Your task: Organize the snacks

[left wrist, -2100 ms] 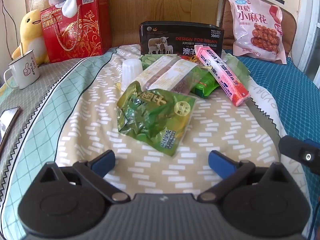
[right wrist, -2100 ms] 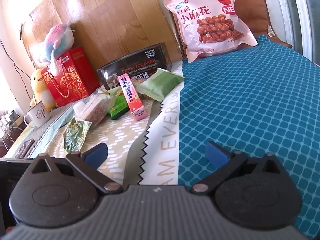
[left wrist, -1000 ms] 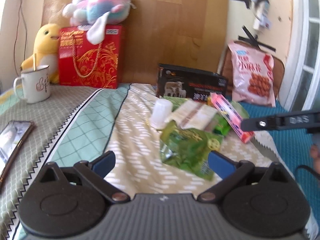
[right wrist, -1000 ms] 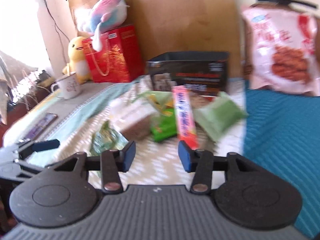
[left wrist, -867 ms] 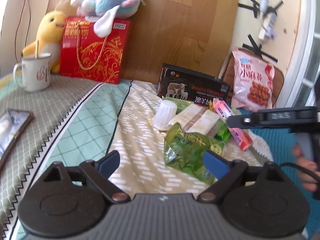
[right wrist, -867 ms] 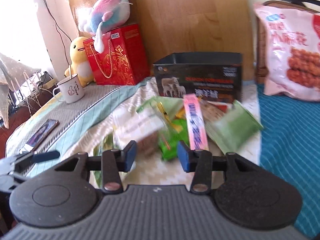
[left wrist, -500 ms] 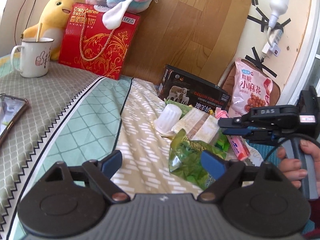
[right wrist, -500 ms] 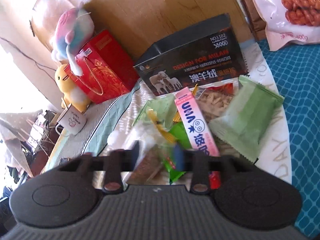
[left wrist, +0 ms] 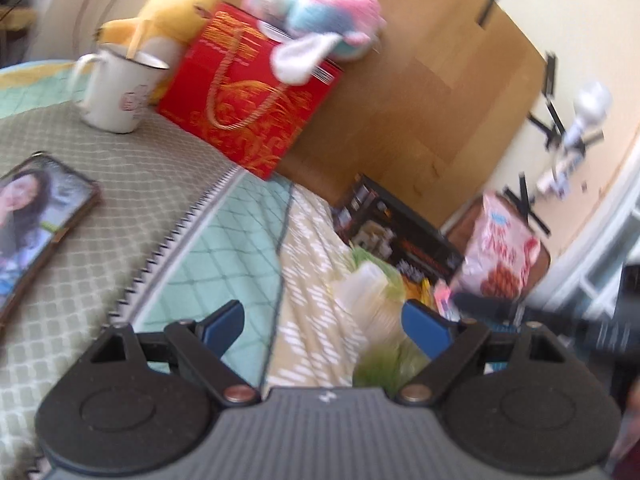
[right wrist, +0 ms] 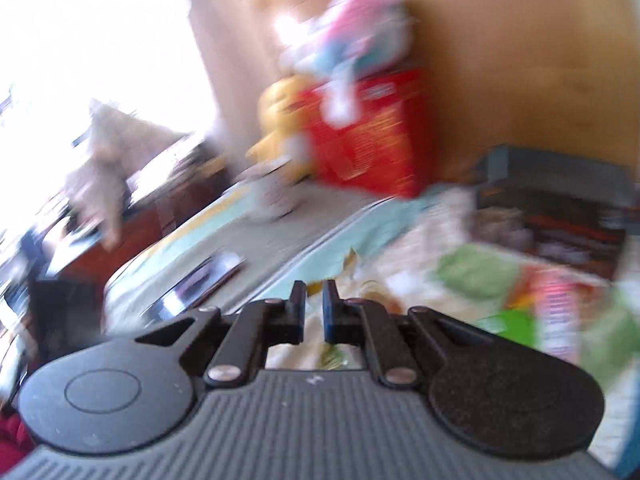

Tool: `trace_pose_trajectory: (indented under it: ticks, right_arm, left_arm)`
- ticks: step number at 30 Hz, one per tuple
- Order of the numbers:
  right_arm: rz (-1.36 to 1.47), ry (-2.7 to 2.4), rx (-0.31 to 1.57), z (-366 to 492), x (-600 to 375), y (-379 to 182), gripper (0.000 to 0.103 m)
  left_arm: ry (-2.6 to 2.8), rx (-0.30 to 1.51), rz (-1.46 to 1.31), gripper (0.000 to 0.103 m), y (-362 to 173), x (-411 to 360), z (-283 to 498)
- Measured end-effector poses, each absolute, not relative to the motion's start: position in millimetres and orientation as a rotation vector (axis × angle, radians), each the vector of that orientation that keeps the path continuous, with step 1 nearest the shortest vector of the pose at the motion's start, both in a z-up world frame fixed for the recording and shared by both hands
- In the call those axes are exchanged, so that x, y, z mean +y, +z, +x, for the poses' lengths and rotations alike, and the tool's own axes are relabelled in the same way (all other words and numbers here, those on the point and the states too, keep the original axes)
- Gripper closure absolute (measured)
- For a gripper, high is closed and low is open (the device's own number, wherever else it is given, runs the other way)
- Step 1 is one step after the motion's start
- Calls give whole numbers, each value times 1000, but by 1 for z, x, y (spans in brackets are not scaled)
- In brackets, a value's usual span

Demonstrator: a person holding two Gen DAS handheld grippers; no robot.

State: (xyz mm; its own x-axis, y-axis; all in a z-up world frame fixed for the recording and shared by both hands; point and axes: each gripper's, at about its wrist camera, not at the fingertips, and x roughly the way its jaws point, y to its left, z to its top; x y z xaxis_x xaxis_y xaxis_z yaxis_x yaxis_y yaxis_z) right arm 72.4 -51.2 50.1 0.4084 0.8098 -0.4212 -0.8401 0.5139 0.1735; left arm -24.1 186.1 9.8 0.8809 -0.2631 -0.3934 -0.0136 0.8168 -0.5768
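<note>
Snack pile on patterned bedspread, both views blurred.
Left view alone shows pink twist-snack bag (left wrist: 502, 258); left gripper (left wrist: 322, 322) wide, empty; right gripper (right wrist: 315, 300) nearly closed, pinching nothing visible, above snacks.

Left tool (left wrist: 322, 322) spread wide; right tool (right wrist: 315, 296) apparently closed, blurred.

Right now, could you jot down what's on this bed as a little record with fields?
surface: patterned green and beige bedspread
snacks: blurred heap of packets beside a black printed box
upright bag: pink snack bag at the far right
gifts: red gift box, pastel plush toy on top, yellow duck plush behind
drink: white mug
phone: lying flat
left gripper: fingers wide apart, nothing between
right gripper: fingers shut, whether on anything unclear
</note>
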Motion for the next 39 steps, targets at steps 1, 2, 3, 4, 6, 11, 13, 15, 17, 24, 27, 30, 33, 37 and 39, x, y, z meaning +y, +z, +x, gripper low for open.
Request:
trace_pose_trajectory:
  ticks: [1, 2, 3, 4, 6, 11, 13, 15, 17, 24, 27, 30, 33, 37, 39]
  right_arm:
    - [-96, 1039, 491, 69, -45, 44, 88]
    - [-119, 1038, 493, 67, -43, 38, 85]
    - [-135, 1052, 503, 65, -41, 32, 81]
    - [-146, 1079, 527, 63, -41, 24, 77]
    - [-175, 1120, 560, 51, -41, 14, 77]
    - [-237, 1135, 642, 39, -41, -12, 82]
    - [-269, 1126, 611, 37, -50, -11, 83]
    - [-348, 989, 567, 38, -56, -11, 59]
    - [-350, 897, 581, 47, -68, -15, 48]
    - [-246, 1010, 610, 42, -72, -10, 50]
    - [-317, 1026, 594, 39, -43, -18, 38]
    - [-350, 1036, 568, 38, -35, -21, 31]
    - [-397, 1028, 565, 36, -40, -19, 45]
    - [-421, 963, 575, 34, -70, -17, 51]
    - [-426, 916, 582, 37, -88, -15, 51]
  left_arm:
    - [-127, 481, -613, 15, 10, 191, -25]
    - [-116, 480, -612, 15, 11, 194, -27]
    - [-108, 479, -609, 15, 11, 196, -28]
    - [-102, 481, -604, 15, 10, 197, -29]
    - [-100, 490, -601, 15, 7, 199, -28]
    - [-130, 506, -599, 15, 3, 193, -26]
    - [-143, 509, -581, 15, 4, 189, -26]
    - [-151, 512, -573, 15, 4, 186, -25]
    - [-154, 515, -574, 15, 3, 185, -24]
    - [-146, 537, -606, 14, -2, 189, -22]
    - [-144, 536, -590, 14, 1, 188, -24]
    - [-150, 533, -584, 14, 2, 186, -25]
    - [-163, 532, -577, 14, 3, 185, -23]
    - [-185, 537, -576, 14, 2, 183, -19]
    - [-201, 537, -566, 14, 4, 181, -19]
